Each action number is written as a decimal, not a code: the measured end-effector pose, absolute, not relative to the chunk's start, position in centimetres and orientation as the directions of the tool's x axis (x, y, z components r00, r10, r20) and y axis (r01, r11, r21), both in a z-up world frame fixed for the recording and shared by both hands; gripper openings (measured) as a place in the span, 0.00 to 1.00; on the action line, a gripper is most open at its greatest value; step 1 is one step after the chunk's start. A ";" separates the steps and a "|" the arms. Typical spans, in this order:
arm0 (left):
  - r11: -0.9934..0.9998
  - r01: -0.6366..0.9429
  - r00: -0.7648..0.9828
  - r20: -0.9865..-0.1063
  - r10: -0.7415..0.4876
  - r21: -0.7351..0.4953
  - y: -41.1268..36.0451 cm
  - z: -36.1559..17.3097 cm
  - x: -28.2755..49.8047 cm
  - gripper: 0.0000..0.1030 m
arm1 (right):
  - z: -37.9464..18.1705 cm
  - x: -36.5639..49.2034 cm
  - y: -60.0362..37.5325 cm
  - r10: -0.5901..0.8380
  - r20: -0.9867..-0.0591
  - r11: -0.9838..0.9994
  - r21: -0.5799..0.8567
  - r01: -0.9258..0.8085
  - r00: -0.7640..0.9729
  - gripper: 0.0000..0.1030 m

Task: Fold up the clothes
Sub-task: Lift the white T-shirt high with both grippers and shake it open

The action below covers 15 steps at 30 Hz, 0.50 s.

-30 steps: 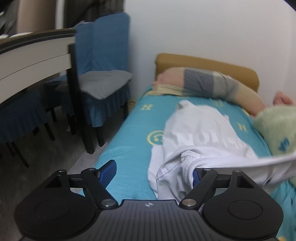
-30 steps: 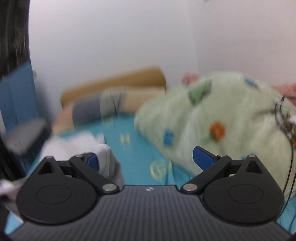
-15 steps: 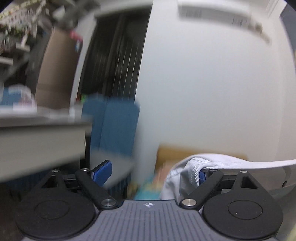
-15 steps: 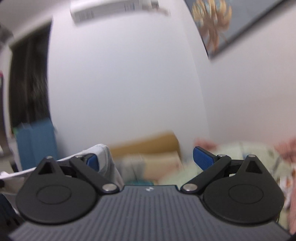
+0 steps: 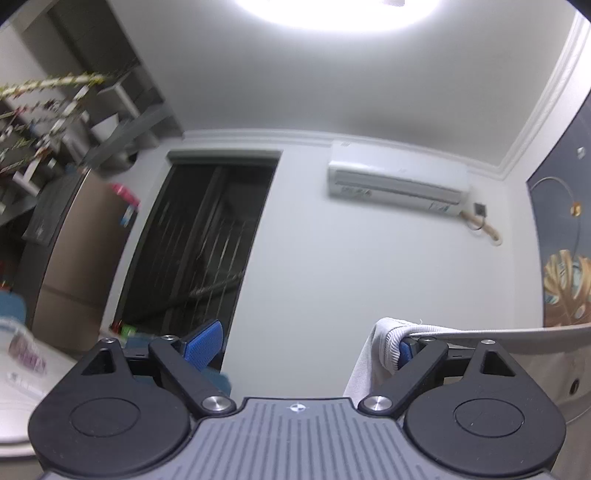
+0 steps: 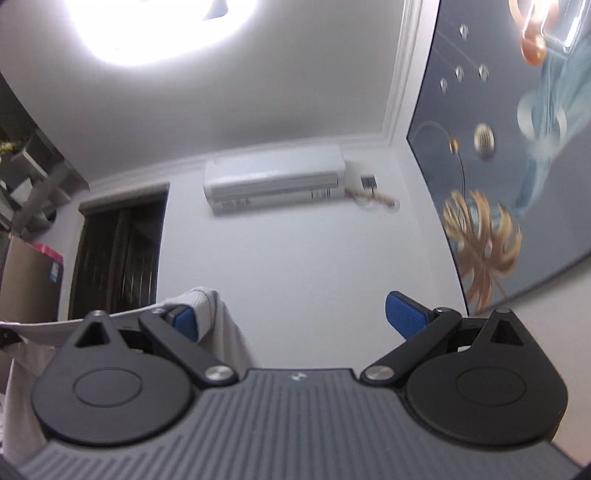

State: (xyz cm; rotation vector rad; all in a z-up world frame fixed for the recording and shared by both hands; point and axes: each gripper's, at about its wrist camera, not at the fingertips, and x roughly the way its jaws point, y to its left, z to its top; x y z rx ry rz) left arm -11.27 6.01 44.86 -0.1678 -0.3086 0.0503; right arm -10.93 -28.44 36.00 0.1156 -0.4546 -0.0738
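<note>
A: In the left wrist view, what's behind?

B: A white wall with an air conditioner (image 5: 397, 182) high up, a dark doorway (image 5: 199, 251) on the left, and a bright ceiling lamp (image 5: 340, 11). The left gripper (image 5: 306, 345) points up at all that, jaws spread wide. The white garment (image 5: 391, 350) is hooked over the right-hand finger (image 5: 404, 352) only, not pinched between both. Its edge runs taut off to the right, and a fold hangs down beside the finger.

A: And the right wrist view?

B: Same wall and air conditioner (image 6: 275, 182), plus a dark mural (image 6: 498, 177) on the right. The right gripper (image 6: 291, 319) also has its jaws spread; the garment (image 6: 207, 306) drapes over the left-hand finger (image 6: 183, 319) and stretches away left.

A: So the cloth's long axis?

B: I'd judge it roughly level, strung left to right between the two grippers, body hanging below out of sight.

A: The risk?

B: Nothing clamps it. Tilting either finger, or easing the tension, could let the hem slide off and drop the garment in a heap.
</note>
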 end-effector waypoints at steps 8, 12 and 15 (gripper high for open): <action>0.988 0.035 0.957 0.291 0.011 -0.149 5.6 43.4 -10.0 0.92 | 38.0 -10.5 -30.2 -0.067 0.402 0.995 0.097 0.030 0.913 0.99; 0.989 0.044 0.978 0.208 -0.014 -0.139 6.2 36.6 -4.3 0.94 | 32.7 -6.3 -30.9 -0.075 0.301 0.995 0.086 0.051 0.951 0.99; 0.995 0.028 0.992 0.129 -0.015 -0.101 6.5 31.1 1.0 0.94 | 28.1 -1.6 -31.0 -0.080 0.207 0.996 0.060 0.069 0.975 0.99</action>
